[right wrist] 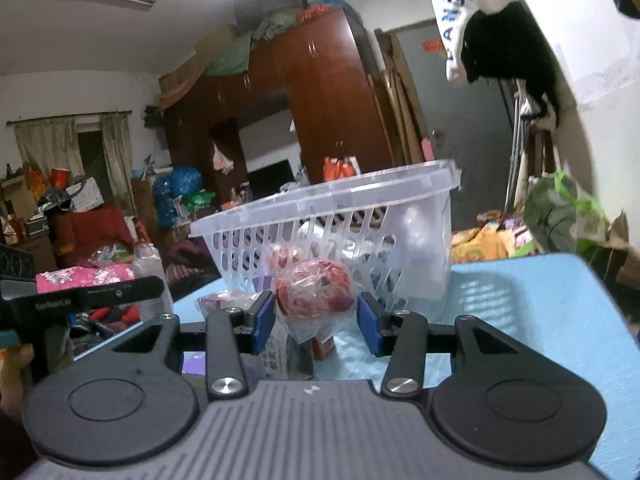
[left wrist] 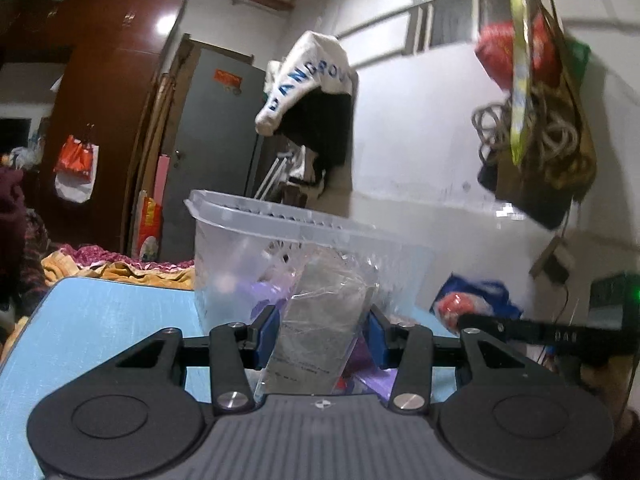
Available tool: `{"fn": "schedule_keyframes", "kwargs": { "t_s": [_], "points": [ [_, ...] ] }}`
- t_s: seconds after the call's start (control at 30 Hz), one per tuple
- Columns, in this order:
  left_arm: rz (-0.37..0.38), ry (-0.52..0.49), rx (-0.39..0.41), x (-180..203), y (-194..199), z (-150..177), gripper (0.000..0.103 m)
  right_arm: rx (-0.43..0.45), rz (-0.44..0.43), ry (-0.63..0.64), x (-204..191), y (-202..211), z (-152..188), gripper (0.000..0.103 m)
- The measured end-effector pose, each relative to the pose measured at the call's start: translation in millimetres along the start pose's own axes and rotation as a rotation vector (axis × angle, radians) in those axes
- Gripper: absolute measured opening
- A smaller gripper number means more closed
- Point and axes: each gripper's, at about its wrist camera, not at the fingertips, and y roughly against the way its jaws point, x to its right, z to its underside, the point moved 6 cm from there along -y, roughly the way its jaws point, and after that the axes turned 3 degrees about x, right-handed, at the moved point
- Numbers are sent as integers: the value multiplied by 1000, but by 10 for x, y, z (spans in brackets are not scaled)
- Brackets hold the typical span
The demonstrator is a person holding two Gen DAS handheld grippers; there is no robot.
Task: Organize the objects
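Note:
My left gripper (left wrist: 322, 332) is shut on a clear plastic packet (left wrist: 320, 312) with grey contents, its blue pads pressing both sides. Right behind it a clear plastic basket (left wrist: 248, 240) stands on the light blue table (left wrist: 100, 320), with purple and clear packets inside. My right gripper (right wrist: 316, 320) is shut on a clear bag of red pieces (right wrist: 316, 288), held just in front of the slotted side of the same basket (right wrist: 340, 216). Each gripper shows in the other's view: the right one (left wrist: 540, 332) at the right edge, the left one (right wrist: 80, 296) at the left edge.
A small printed carton (right wrist: 276, 356) and a purple packet (right wrist: 216, 300) lie on the blue table (right wrist: 520, 304) below my right gripper. A white bag and black garment (left wrist: 312, 92) hang on the wall behind. Bedding (left wrist: 120, 268) and clutter surround the table.

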Motion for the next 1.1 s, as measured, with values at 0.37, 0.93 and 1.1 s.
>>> {"fn": "schedule_keyframes", "kwargs": {
  "t_s": [0.37, 0.93, 1.1],
  "points": [
    [81, 44, 152, 257, 144, -709, 50, 118, 77, 92, -265, 172, -581, 49],
    [-164, 61, -51, 146, -1112, -997, 74, -1, 238, 145, -121, -802, -1086, 103],
    [-135, 31, 62, 275, -350, -733, 102, 17, 136, 65, -180, -336, -690, 103]
  ]
}}
